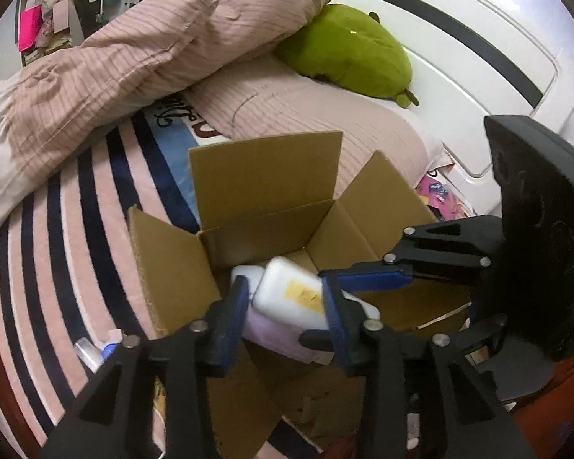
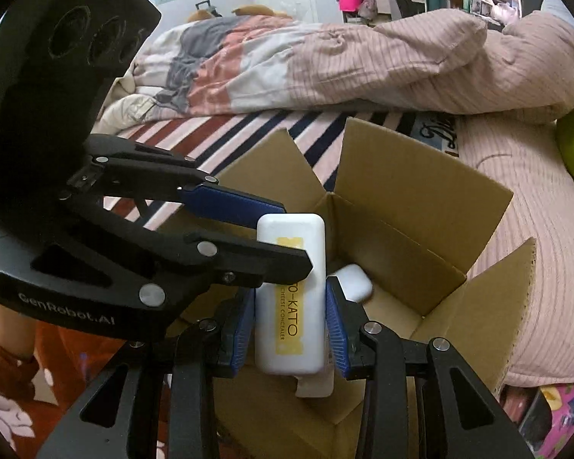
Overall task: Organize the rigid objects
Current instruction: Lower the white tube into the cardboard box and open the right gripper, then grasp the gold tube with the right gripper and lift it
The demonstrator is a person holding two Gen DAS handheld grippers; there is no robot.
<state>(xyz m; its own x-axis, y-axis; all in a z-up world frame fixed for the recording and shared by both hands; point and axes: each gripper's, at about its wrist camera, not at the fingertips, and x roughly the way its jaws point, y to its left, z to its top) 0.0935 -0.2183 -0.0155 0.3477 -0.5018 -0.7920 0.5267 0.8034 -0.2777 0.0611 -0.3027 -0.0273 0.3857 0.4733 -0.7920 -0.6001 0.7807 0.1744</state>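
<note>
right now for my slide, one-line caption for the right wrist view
Right gripper holds a white Kato concealer box over the open cardboard box as the left gripper touches its upper end.

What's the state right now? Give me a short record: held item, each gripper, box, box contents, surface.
held item: white case with a yellow label, above the box
right gripper: pads closed on the case's long sides
left gripper: fingers flank the case's other end; contact unclear
box: cardboard, flaps open
box contents: a rounded white item; more lies under the case, hard to make out
surface: striped blanket on a bed
</note>
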